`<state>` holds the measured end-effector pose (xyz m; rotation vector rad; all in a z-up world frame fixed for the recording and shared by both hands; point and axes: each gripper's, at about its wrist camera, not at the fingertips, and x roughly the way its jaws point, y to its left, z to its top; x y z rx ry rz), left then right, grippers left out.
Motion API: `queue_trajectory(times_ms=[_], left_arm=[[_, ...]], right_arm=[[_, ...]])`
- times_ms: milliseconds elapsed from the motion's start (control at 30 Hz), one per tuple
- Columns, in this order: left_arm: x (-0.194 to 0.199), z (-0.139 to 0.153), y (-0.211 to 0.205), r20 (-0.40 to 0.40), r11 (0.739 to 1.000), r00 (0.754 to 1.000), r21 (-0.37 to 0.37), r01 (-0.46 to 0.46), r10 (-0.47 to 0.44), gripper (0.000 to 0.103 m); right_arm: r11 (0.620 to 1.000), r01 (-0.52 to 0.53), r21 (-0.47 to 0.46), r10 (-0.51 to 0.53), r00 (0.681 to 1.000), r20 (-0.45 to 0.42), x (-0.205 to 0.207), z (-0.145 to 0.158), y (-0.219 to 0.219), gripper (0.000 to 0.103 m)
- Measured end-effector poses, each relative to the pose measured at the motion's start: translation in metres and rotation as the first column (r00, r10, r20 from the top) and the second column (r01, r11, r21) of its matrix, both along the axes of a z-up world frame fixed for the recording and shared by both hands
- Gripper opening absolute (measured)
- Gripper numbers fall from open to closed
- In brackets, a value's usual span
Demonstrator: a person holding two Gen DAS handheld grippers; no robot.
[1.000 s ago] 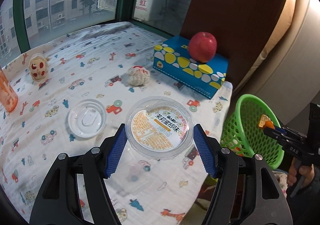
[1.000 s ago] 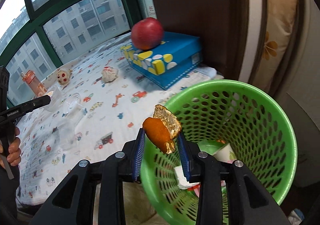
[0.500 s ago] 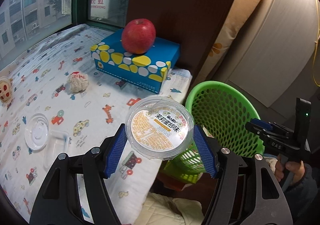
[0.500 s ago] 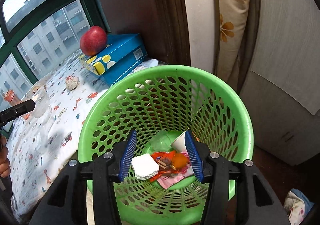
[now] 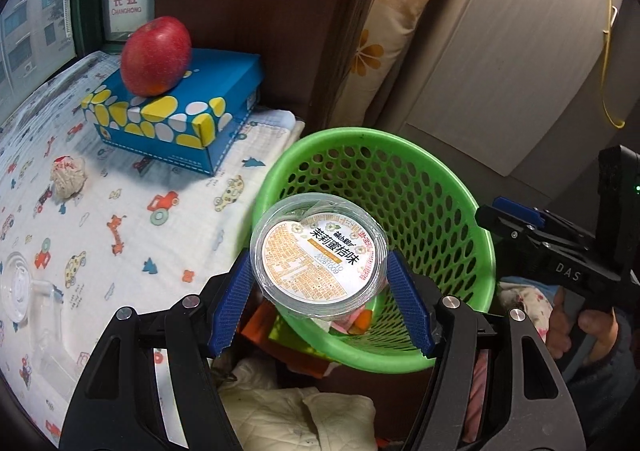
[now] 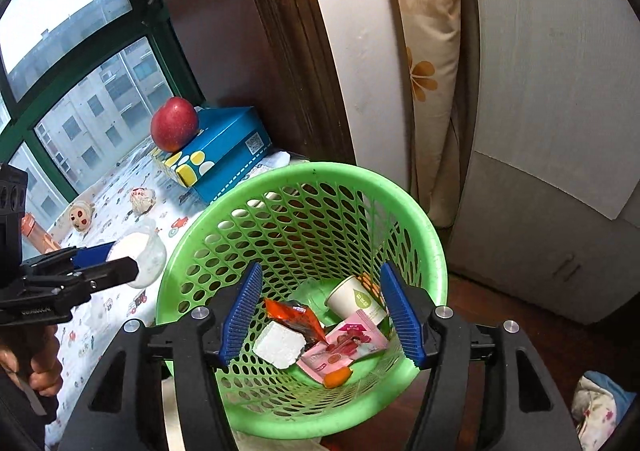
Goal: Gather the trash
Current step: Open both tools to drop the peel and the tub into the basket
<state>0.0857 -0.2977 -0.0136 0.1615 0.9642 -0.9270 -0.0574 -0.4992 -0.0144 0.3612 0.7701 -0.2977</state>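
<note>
Right tool (image 6: 320, 311), just opened, now empty over basket (image 6: 424, 219); left tool (image 5: 320, 291) clamps cup (image 5: 318, 257).

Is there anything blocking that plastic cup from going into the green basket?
Nothing visible does. The left hand-held gripper holds the clear plastic cup over the green basket, whose mouth is open. The right hand-held gripper, jaws just opened and empty, is off to one side.

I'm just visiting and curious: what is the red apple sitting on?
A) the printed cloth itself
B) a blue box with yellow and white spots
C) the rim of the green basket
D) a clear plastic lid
B: the red apple rests on top of the blue spotted box, which stands on the printed cloth.
</note>
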Motion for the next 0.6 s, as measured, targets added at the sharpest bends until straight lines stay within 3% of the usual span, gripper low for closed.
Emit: queue_trajectory(times_ms=[267, 433, 600], left_arm=[[-0.017, -0.012, -0.027, -0.050, 0.998, 0.997, 0.015, 0.066, -0.065, 0.067], [-0.019, -0.016, -0.032, -0.087, 0.997, 0.993, -0.004, 0.074, -0.074, 0.075], [-0.019, -0.018, -0.027, -0.100, 0.997, 0.993, -0.020, 0.068, -0.070, 0.076]], right_arm=[[1.000, 0.014, 0.017, -0.014, 1.000, 0.020, -0.010, 0.003, -0.006, 0.063], [0.999, 0.017, 0.031, -0.018, 1.000, 0.026, -0.011, 0.001, -0.007, 0.064], [0.999, 0.017, 0.040, -0.018, 0.999, 0.029, -0.012, 0.001, -0.005, 0.064]])
